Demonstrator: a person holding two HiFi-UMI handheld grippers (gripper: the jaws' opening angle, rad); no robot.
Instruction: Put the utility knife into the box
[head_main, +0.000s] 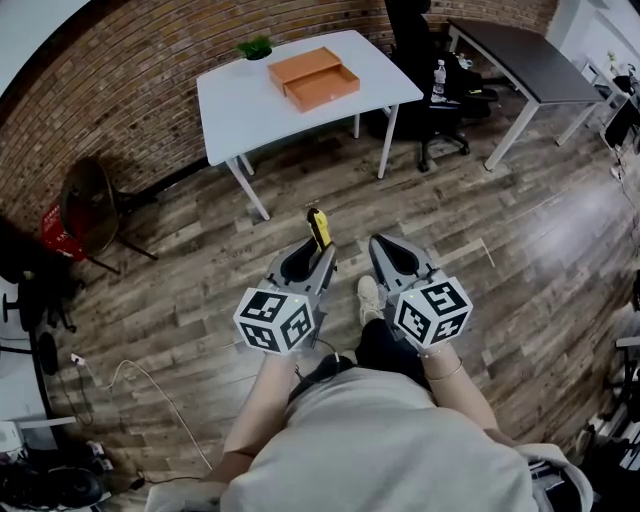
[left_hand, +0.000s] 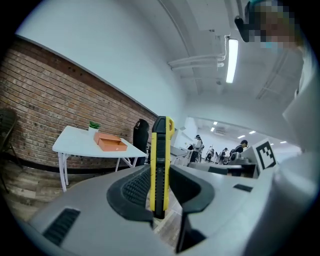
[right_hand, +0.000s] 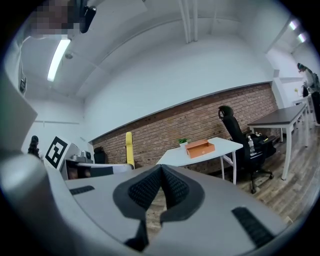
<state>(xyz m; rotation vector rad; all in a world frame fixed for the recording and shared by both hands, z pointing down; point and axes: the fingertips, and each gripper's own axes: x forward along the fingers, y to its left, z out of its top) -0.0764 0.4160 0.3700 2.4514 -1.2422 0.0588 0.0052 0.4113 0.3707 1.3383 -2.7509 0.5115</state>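
Observation:
A yellow and black utility knife (left_hand: 160, 167) stands upright between the jaws of my left gripper (head_main: 310, 262), which is shut on it; its tip shows in the head view as the knife (head_main: 318, 228) and in the right gripper view as a yellow strip (right_hand: 129, 148). My right gripper (head_main: 398, 259) is shut with nothing between its pads (right_hand: 161, 187). The orange box (head_main: 314, 78) lies open on a white table (head_main: 240, 105) well ahead of both grippers. Both grippers are held over the wooden floor, far short of the table.
A small green plant (head_main: 256, 47) sits at the table's back edge against the brick wall. A black office chair (head_main: 430, 70) and a dark desk (head_main: 530, 60) stand to the right. A round chair (head_main: 90, 205) and cables lie on the left floor.

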